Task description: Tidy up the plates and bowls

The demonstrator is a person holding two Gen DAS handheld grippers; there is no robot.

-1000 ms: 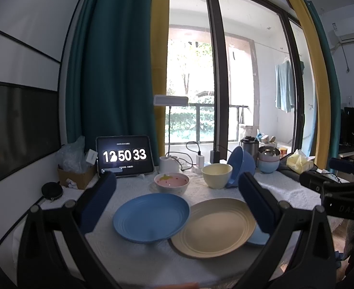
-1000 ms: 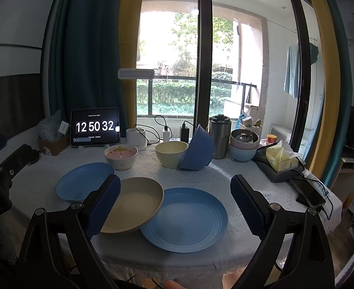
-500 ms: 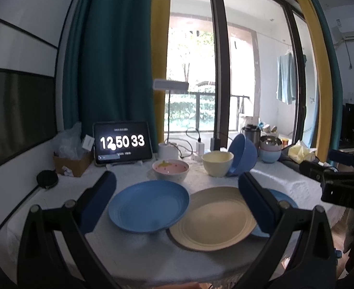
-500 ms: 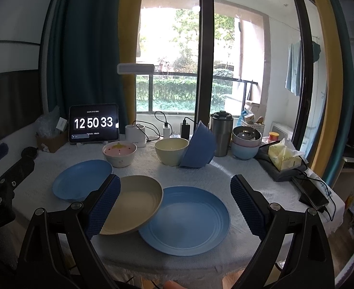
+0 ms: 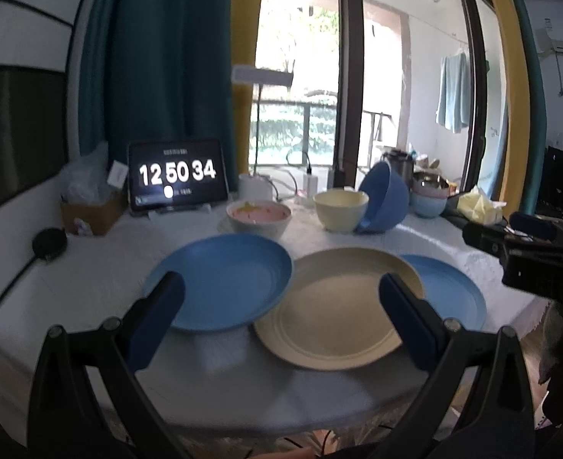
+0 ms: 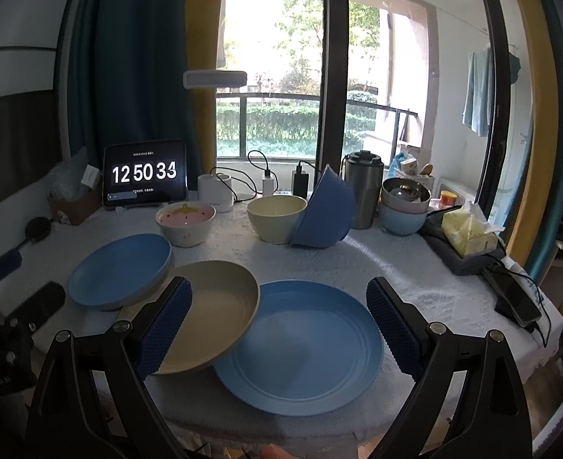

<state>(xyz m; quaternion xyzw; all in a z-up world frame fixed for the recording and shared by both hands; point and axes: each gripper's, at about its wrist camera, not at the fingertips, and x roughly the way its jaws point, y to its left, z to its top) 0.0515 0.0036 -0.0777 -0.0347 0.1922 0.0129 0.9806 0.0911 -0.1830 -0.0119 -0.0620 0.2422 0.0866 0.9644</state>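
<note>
Beige plate (image 6: pixel 204 313) overlaps two blue plates (image 6: pixel 300 348); both tools (image 5: pixel 281 313) (image 6: pixel 277 325) gape empty.

Daylight pours through a tall dark-framed window (image 6: pixel 281 76) at twelve o'clock, flanked by teal curtains (image 6: pixel 128 76) and a yellow drape (image 6: pixel 541 114), above a white-clothed worktop (image 6: pixel 396 267), with a balcony railing (image 6: pixel 300 99) and hedge beyond.

left gripper (image 5: pixel 281 306): has come lower and nearer the plates; picture now blurry
blue plate (image 5: pixel 220 281): looks bigger, left finger now over its rim
right gripper (image 6: pixel 279 325): a little closer to the big blue plate (image 6: pixel 300 348)
clock (image 5: pixel 177 173): went from 12 50 33 to 12 50 34
</note>
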